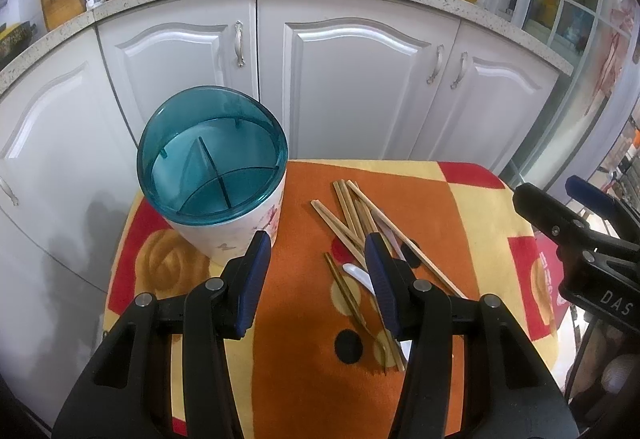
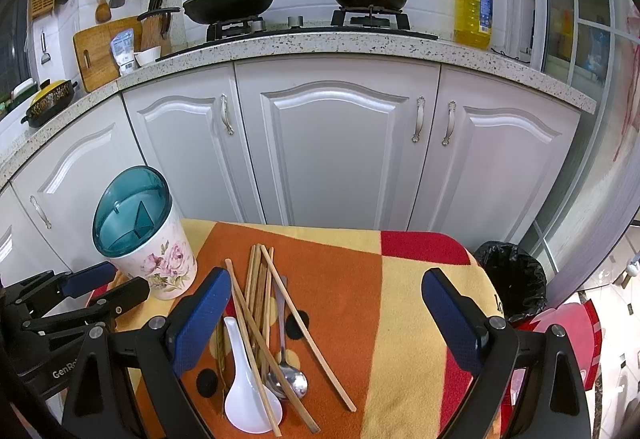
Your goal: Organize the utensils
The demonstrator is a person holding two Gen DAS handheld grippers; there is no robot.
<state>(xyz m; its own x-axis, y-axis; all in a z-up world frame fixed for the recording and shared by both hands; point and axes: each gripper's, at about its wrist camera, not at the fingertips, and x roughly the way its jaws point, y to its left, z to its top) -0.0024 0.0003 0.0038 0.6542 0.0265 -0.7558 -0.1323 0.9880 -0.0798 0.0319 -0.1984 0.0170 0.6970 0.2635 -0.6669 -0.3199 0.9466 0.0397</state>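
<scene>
A white floral utensil holder [image 1: 236,239] [image 2: 160,263] with a teal divided top stands at the table's left. Several wooden chopsticks [image 1: 352,215] [image 2: 260,287], a white ceramic spoon [image 2: 246,395] [image 1: 356,273] and a metal spoon [image 2: 288,379] lie in a loose pile on the orange part of the cloth. My left gripper [image 1: 318,253] is open and empty, low over the cloth between the holder and the pile. My right gripper [image 2: 326,293] is open wide and empty, above the pile; it also shows at the right edge of the left wrist view [image 1: 560,199].
The small table is covered by an orange, yellow and red cloth [image 2: 400,319]. White kitchen cabinets [image 2: 340,143] stand just behind it, with a stove, pots and an oil bottle [image 2: 474,7] on the counter. A black-lined bin [image 2: 512,279] stands at the table's right.
</scene>
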